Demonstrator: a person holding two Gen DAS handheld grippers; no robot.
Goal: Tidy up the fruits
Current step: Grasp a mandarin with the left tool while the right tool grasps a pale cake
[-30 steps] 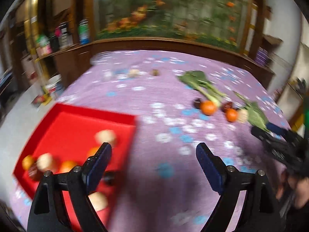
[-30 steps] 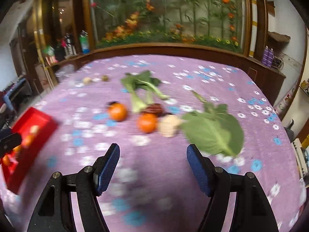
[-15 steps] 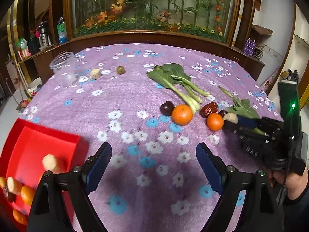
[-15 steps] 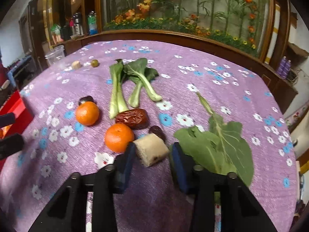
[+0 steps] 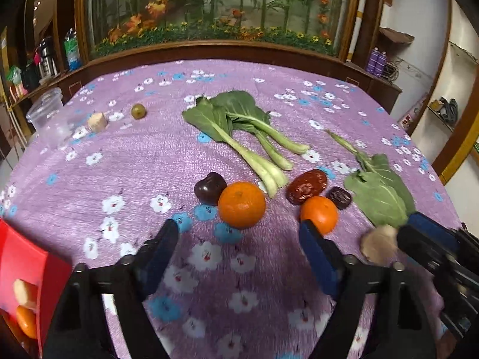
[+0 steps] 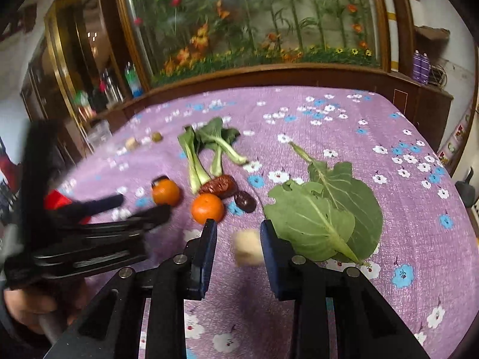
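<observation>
Right gripper (image 6: 236, 239): its fingers bracketed the pale chunk (image 6: 248, 251), but blur hid whether they pinched it or it was loose.
Left gripper (image 5: 239, 251): fingers spread wide and empty, aimed at the near orange (image 5: 242, 204), likely the next pick.
Red tray (image 5: 27, 266): at the bench's left edge, already holding fruit, evidently the collection spot.
Greens (image 5: 239, 128): left lying on the purple cloth (image 5: 134, 164), probably as non-fruit.

A purple tablecloth with white and blue flowers (image 5: 143, 161) covers the table. At 12 o'clock lie bok choy stalks (image 5: 248, 131), at 2 o'clock a loose green leaf (image 5: 380, 188). A clear plastic jar (image 5: 48, 113) stands at 10 o'clock. Behind, a glass case of artificial flowers (image 5: 221, 9).
</observation>
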